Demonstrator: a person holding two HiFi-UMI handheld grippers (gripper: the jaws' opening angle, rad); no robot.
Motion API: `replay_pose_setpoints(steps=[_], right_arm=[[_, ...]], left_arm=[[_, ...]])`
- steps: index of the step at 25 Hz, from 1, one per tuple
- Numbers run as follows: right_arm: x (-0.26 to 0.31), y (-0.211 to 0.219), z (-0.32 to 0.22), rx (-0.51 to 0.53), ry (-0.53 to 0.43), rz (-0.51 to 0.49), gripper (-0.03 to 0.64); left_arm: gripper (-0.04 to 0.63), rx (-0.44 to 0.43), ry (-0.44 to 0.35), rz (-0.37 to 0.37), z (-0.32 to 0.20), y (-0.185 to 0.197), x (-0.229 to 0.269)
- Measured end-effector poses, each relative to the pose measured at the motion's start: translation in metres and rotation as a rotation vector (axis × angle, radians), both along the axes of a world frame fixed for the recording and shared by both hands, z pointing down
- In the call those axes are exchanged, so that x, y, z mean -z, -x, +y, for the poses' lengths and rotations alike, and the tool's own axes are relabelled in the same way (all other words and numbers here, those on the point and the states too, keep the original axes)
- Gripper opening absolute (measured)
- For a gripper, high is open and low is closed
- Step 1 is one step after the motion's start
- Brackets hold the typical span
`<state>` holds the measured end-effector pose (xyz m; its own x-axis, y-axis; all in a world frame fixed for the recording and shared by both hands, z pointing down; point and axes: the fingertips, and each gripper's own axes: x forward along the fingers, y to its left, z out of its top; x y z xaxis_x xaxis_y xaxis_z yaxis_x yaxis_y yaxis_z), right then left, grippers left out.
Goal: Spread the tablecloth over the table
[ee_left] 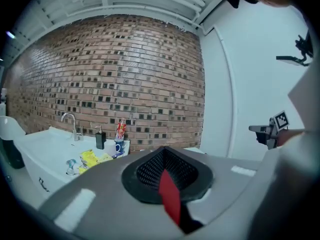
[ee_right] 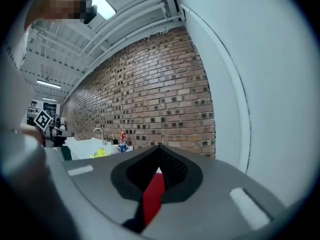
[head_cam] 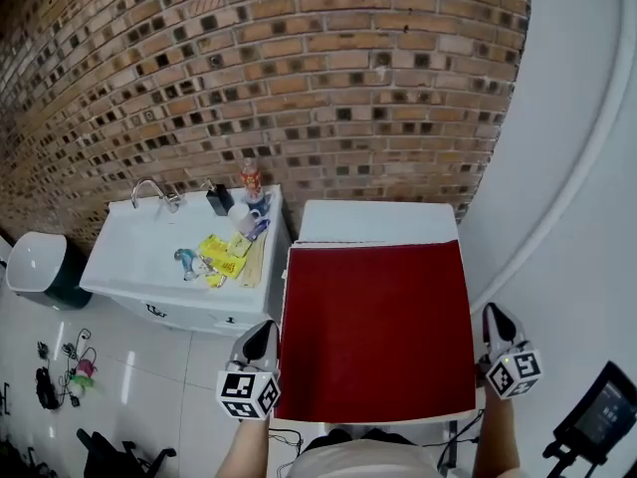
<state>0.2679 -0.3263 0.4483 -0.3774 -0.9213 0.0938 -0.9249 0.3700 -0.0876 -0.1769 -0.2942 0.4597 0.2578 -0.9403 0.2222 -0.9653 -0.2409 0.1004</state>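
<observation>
A dark red tablecloth [head_cam: 376, 327] lies stretched over most of a white table [head_cam: 373, 221]; a white strip stays bare at the far end. My left gripper [head_cam: 267, 339] is shut on the cloth's near left corner, and a red sliver [ee_left: 170, 194] shows between its jaws. At the near right corner my right gripper [head_cam: 495, 322] is shut on the cloth [ee_right: 152, 196] as well. Both grippers hold the near edge lifted above the table's front.
A white sink counter [head_cam: 149, 257] stands left of the table with a faucet [head_cam: 149, 189], a bottle [head_cam: 251, 179], a mug and yellow packets. A brick wall [head_cam: 299, 78] runs behind. Cables lie on the tiled floor [head_cam: 60, 366] at lower left; a white wall is to the right.
</observation>
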Motion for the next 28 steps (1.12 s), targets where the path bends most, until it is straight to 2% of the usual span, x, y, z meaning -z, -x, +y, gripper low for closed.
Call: replay_pose_setpoints(steps=[4, 9, 16, 21, 28], right_arm=[[0.016, -0.007, 0.021, -0.023, -0.021, 0.005, 0.005], [0.041, -0.004, 0.041, -0.021, -0.063, 0.012, 0.005], [0.058, 0.005, 0.05, -0.002, -0.091, 0.041, 0.005], [0.052, 0.007, 0.045, 0.008, -0.093, 0.039, 0.005], [0.053, 0.005, 0.042, 0.012, -0.083, 0.039, 0.005]], left_arm=[[0.005, -0.006, -0.041, 0.018, 0.015, -0.004, 0.023], [0.005, 0.002, -0.082, -0.025, 0.03, 0.002, 0.044], [0.005, -0.031, -0.084, -0.017, 0.035, -0.012, 0.046], [0.005, -0.029, -0.094, -0.071, 0.033, -0.016, 0.044], [0.005, -0.031, -0.087, -0.04, 0.029, -0.019, 0.046]])
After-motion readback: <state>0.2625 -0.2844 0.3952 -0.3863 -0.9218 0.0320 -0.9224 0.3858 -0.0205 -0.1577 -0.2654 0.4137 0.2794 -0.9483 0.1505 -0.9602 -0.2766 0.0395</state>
